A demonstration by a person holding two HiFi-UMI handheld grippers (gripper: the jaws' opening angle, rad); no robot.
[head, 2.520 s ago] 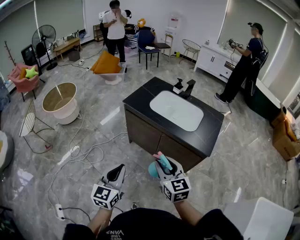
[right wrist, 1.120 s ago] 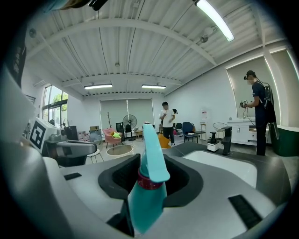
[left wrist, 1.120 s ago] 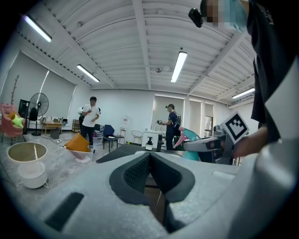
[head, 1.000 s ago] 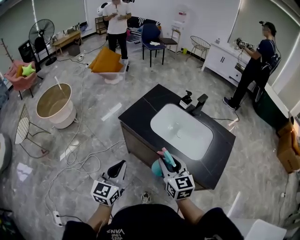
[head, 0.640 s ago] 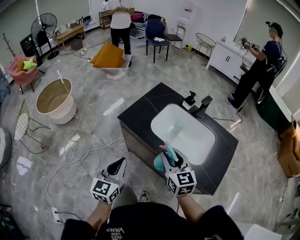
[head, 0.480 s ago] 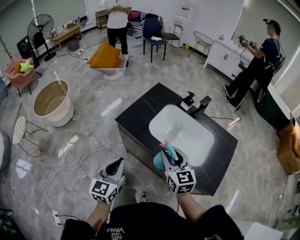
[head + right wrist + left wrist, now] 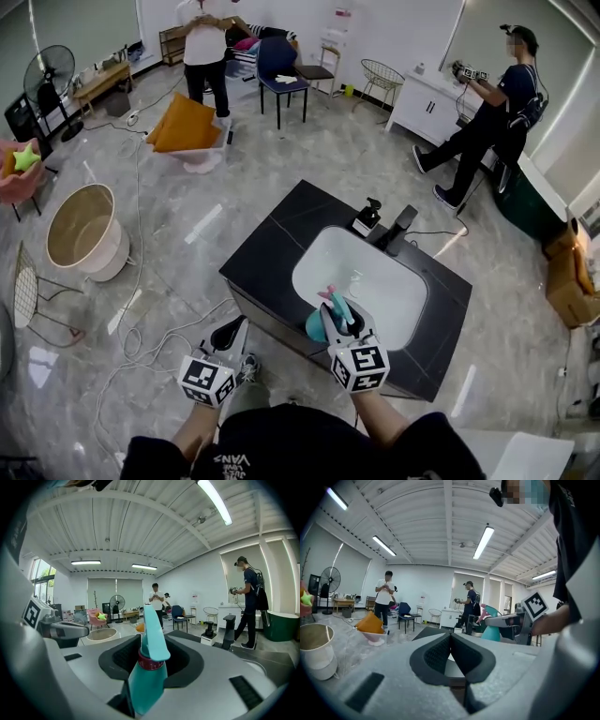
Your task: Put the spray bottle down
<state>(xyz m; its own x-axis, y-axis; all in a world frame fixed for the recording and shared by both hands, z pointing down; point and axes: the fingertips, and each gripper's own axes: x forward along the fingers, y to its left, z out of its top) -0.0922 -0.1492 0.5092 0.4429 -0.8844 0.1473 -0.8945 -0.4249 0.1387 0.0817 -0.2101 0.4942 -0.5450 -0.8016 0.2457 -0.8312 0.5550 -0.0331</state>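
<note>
Right gripper (image 7: 150,657): closed on the teal spray bottle (image 7: 143,686), pads pressing the neck from both sides, just below the dark red collar. Above the fingers, the flat teal head of the bottle; below them, the round body, held upright and clear of any surface.

In the head view, the same right gripper (image 7: 339,315) with the spray bottle (image 7: 316,325) just at the left of its fingers, pink trigger pointing forward. Directly ahead of these fingertips, the black counter (image 7: 267,246) with its white basin (image 7: 375,295). Farther ahead, behind the basin, a black faucet (image 7: 401,227) and a small pump bottle (image 7: 367,218) just beside it.

Left gripper (image 7: 451,640): shut, dark pads meeting along one line, nothing between them. In the head view, left gripper (image 7: 231,330) level with the right one and to its left, apart from the bottle, not touching it. Below and ahead of its fingers, grey tiled floor with loose cables (image 7: 159,326). From the left gripper view, bottle and right gripper (image 7: 513,620) visible off to the right of the closed fingers.

Far ahead of the left fingers, a person in a white shirt (image 7: 385,599) standing near an orange cushion (image 7: 370,623). Far ahead and right of the right fingers, another person in dark clothes (image 7: 487,108) beside a white cabinet (image 7: 424,111).
</note>
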